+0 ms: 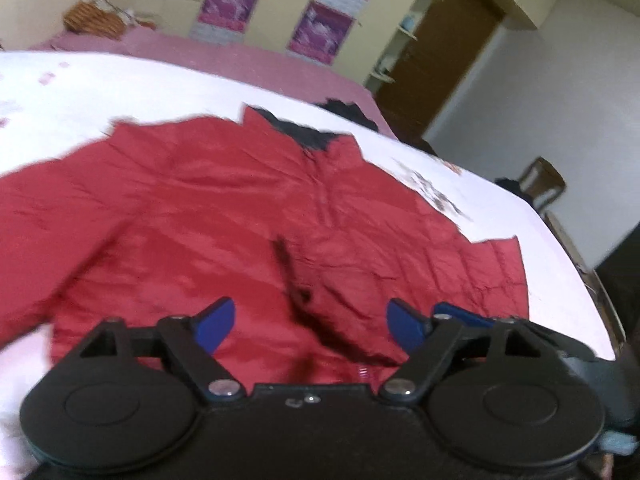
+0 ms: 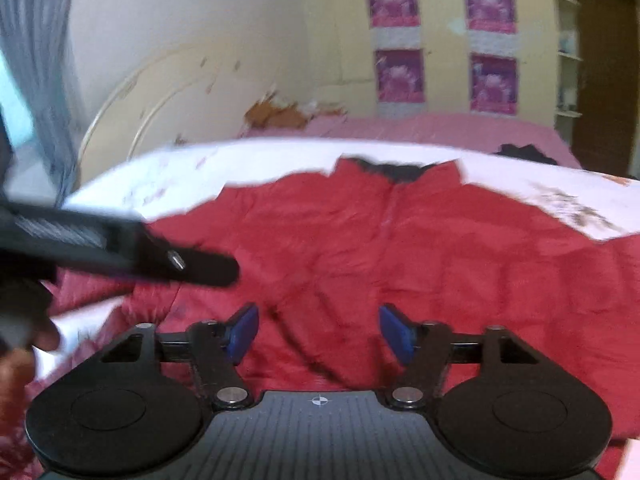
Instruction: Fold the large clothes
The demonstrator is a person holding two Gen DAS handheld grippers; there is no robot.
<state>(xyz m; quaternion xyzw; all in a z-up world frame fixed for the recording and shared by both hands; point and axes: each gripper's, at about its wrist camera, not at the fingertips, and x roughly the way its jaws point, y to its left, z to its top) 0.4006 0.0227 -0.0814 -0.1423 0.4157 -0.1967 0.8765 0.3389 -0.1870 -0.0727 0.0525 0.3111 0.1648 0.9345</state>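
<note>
jacket (image 1: 224,216): its near hem sat hidden under my left gripper (image 1: 310,326), and the left sleeve ran off the picture's edge
posters (image 2: 398,76): too blurred for me to read
left gripper in the right view (image 2: 192,266): smeared, its jaws were not readable there
basket (image 1: 94,20): blurred, contents unclear

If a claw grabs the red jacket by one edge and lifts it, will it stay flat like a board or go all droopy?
Probably droopy: the red jacket lies creased and rumpled on the bed, so it looks soft. Its shiny cloth may be a bit slippery. It covers much of the bed, so most of it would likely drag behind.
</note>
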